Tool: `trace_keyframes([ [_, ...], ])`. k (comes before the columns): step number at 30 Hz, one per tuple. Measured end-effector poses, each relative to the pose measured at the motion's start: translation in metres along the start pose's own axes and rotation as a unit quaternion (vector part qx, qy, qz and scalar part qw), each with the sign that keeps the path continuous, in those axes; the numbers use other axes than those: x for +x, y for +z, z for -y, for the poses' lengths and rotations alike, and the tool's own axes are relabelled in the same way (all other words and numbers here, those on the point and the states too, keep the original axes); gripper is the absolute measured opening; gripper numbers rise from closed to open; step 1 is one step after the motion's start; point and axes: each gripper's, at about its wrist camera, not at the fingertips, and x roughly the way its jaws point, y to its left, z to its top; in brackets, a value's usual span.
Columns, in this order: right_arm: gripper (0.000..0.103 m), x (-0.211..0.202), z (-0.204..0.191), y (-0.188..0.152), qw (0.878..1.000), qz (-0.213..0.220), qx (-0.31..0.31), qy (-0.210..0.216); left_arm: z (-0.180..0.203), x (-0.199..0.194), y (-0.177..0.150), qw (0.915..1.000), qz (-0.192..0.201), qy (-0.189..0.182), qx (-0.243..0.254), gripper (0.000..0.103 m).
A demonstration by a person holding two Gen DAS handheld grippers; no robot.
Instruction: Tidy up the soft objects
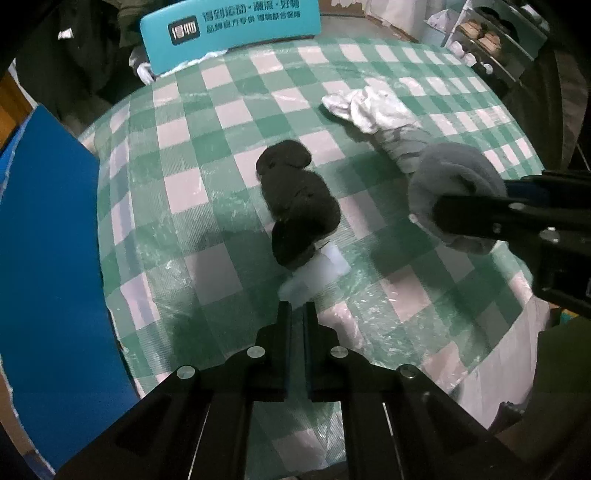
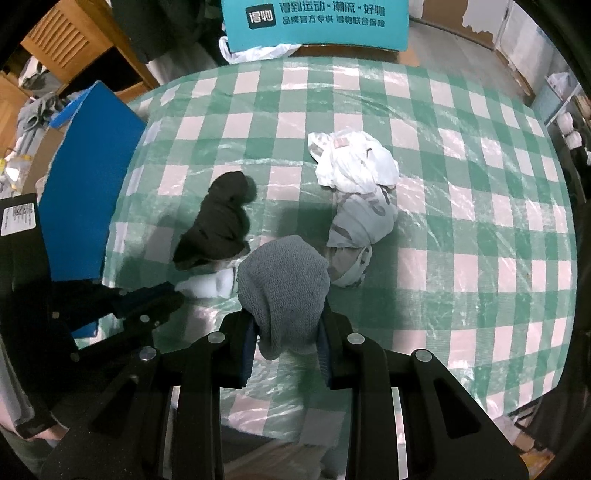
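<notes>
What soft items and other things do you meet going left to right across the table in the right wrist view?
Blue board → black sock → grey sock held in the right tool → white and pale garment pile.

I see a green-and-white checked tabletop (image 2: 461,184), a black sock bundle (image 2: 221,221), a white cloth (image 2: 354,166), a grey knitted sock (image 2: 284,284), a blue board (image 2: 85,184) and a teal box (image 2: 317,22) with white lettering.
</notes>
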Motion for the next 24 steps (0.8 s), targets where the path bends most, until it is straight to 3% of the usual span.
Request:
trace_keyframes([
  [5, 0.026, -0.009, -0.002, -0.001, 1.0, 0.009, -0.002, 0.002, -0.001, -0.006, 0.005, 1.0, 0.003, 0.0, 0.005, 0.006],
  [8, 0.026, -0.011, -0.002, -0.001, 1.0, 0.011, 0.0, 0.003, 0.002, -0.001, 0.005, 0.9999, -0.007, 0.005, 0.009, 0.012],
  [12, 0.026, -0.011, -0.002, -0.002, 1.0, 0.01, 0.001, 0.004, 0.001, 0.0, 0.0, 0.9999, -0.008, 0.007, 0.01, 0.042],
  [16, 0.026, -0.01, -0.002, -0.004, 1.0, 0.009, 0.002, 0.005, 0.001, 0.002, 0.005, 1.0, -0.002, -0.001, 0.005, 0.055],
  [24, 0.026, -0.012, 0.004, -0.004, 1.0, 0.012, 0.009, 0.011, 0.002, 0.016, 0.013, 0.9998, -0.008, -0.017, -0.005, 0.057],
])
